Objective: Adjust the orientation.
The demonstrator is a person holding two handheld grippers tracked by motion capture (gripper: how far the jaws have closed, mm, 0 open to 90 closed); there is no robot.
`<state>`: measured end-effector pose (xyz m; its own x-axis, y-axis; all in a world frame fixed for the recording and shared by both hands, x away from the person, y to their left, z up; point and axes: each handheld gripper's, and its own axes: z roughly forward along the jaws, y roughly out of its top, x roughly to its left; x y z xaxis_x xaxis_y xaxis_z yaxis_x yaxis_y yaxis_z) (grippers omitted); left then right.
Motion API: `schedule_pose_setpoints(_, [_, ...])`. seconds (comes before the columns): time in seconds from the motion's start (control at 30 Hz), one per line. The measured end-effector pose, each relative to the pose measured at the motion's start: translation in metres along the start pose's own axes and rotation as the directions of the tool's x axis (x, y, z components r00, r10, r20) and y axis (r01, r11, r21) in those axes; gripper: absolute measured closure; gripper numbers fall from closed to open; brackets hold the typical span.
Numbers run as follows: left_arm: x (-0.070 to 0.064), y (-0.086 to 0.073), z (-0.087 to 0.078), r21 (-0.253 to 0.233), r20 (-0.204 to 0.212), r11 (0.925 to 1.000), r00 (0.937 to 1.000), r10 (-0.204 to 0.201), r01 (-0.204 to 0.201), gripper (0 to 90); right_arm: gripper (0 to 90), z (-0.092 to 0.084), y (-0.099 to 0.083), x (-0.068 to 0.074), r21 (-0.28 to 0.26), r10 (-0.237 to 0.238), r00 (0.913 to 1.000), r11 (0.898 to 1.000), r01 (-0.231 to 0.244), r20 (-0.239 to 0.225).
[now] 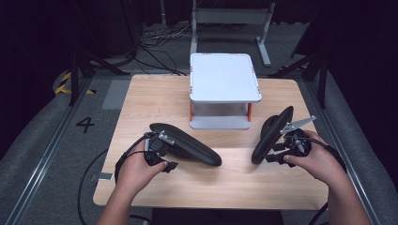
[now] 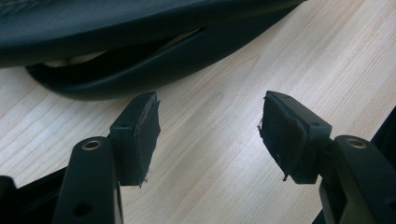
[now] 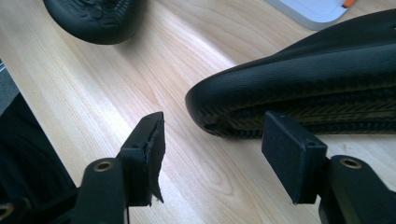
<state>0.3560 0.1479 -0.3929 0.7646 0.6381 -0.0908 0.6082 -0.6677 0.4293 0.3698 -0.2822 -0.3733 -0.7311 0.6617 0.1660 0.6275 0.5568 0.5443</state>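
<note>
Two black shoes lie on the wooden table [image 1: 206, 187]. The left shoe [image 1: 187, 146] lies flat, its toe toward the middle; in the left gripper view this shoe [image 2: 140, 51] runs across the top. My left gripper [image 1: 165, 154] sits at its near side, open [image 2: 210, 135], with bare wood between the pads. The right shoe [image 1: 271, 135] is tipped on its edge. My right gripper [image 1: 278, 152] is beside it, open [image 3: 212, 149]. One end of that shoe [image 3: 299, 88], its ribbed sole showing, lies just beyond the pads [image 3: 292, 156].
A white two-level stand [image 1: 225, 77] with orange posts sits at the table's back centre; its corner [image 3: 317, 9] shows in the right gripper view. Cables trail from both grippers. Floor rails and a metal frame surround the table.
</note>
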Motion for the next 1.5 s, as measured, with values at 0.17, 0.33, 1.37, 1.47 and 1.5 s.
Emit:
schedule_pose_setpoints(0.17, [-0.004,0.002,-0.003,-0.007,0.024,1.0000,0.9997,-0.006,0.007,37.4,39.6,0.005,0.003,0.009,-0.010,-0.033,0.9994,0.999,0.033,0.007])
schedule_pose_setpoints(0.33, [0.000,-0.004,-0.012,-0.024,0.011,0.9990,0.9992,-0.037,0.037,37.2,39.5,0.021,0.012,0.025,-0.004,-0.084,0.9962,0.996,0.084,-0.019])
schedule_pose_setpoints(1.37, [0.016,-0.047,-0.029,-0.057,-0.016,0.9838,0.9851,-0.171,0.170,36.3,35.4,0.114,0.070,0.108,-0.057,-0.384,0.9199,0.923,0.380,-0.080])
schedule_pose_setpoints(1.47, [0.017,-0.047,-0.029,-0.059,-0.017,0.9825,0.9839,-0.178,0.176,36.3,37.2,0.118,0.071,0.109,-0.056,-0.389,0.9194,0.921,0.386,-0.061])
schedule_pose_setpoints(1.5, [0.017,-0.047,-0.029,-0.058,-0.014,0.9829,0.9843,-0.176,0.175,36.3,40.6,0.119,0.071,0.110,-0.052,-0.392,0.9188,0.920,0.389,-0.050])
